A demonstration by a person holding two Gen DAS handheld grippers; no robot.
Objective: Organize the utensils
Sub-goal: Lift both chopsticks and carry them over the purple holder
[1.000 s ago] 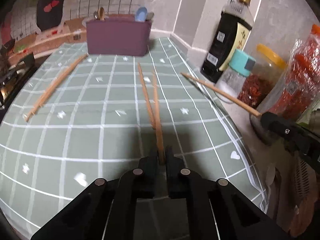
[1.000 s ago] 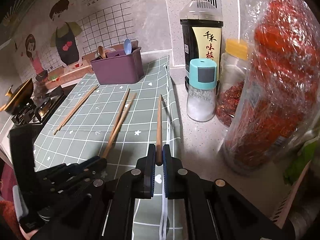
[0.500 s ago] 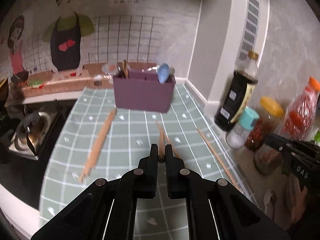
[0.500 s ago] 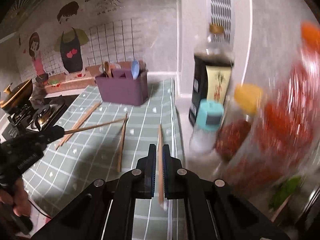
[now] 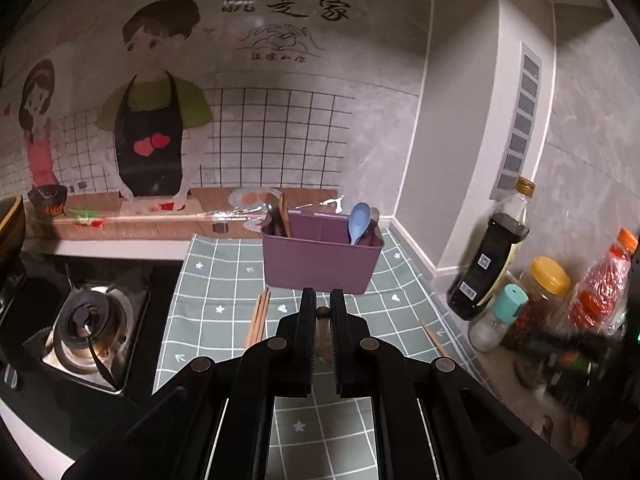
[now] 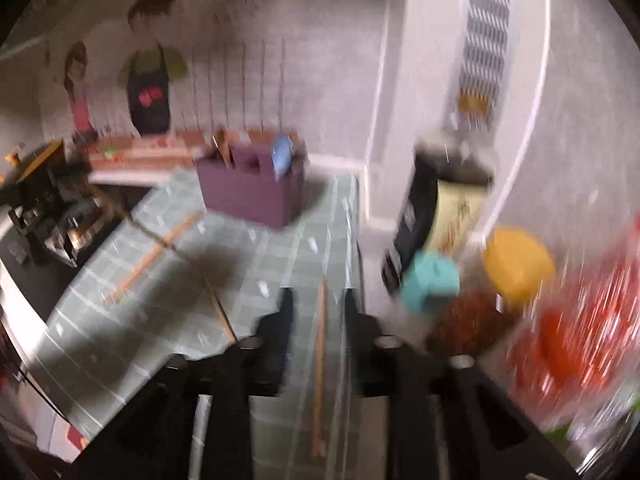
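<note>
A purple utensil holder point(image 5: 320, 260) stands at the back of the green checked mat point(image 5: 216, 280), with a blue spoon point(image 5: 358, 222) and a wooden utensil in it; it also shows blurred in the right wrist view point(image 6: 252, 194). My left gripper point(image 5: 322, 314) is shut on a wooden chopstick point(image 5: 321, 326), seen end-on, raised in front of the holder. Two chopsticks point(image 5: 258, 316) lie on the mat to its left. In the blurred right wrist view my right gripper point(image 6: 318, 300) stands open, with a chopstick point(image 6: 319, 368) lying between its fingers. Other chopsticks point(image 6: 152, 256) lie on the mat.
A soy sauce bottle point(image 5: 492, 252), a teal-capped shaker point(image 5: 500, 316), a yellow-lidded jar point(image 5: 540, 300) and a red bottle point(image 5: 600, 280) stand along the right wall. A gas stove point(image 5: 88, 320) sits left of the mat. Another chopstick point(image 5: 434, 338) lies near the mat's right edge.
My left gripper has lifted its chopstick off the mat and tilted up to face the holder. My right gripper has opened, its fingers now apart around its chopstick, and it is moving fast.
</note>
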